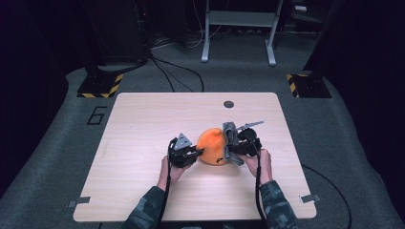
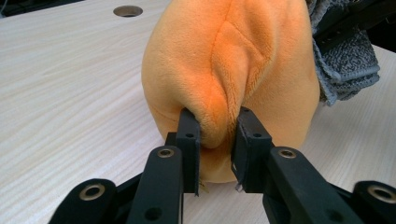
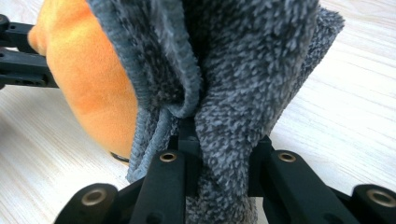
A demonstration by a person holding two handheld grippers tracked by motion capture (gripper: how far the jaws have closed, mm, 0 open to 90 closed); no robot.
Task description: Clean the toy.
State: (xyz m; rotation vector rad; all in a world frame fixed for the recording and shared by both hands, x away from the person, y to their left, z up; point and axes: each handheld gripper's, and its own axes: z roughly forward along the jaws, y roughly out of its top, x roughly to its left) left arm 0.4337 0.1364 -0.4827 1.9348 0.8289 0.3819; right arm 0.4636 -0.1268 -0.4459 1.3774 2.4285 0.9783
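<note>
Presently, an orange plush is pinched by a fold between the nearly closed jaws of the left gripper at mid-table. A grey cloth, touching the plush, is clamped in the right gripper. A "6" is marked on the floor.

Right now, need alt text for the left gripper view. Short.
The left tongs pinch a fold of an orange plush item, which stands on a pale wooden table. A grey knitted cloth lies against the plush at the upper right, with part of the other gripper dark above it, and a round hole in the tabletop shows at the upper left.
</note>
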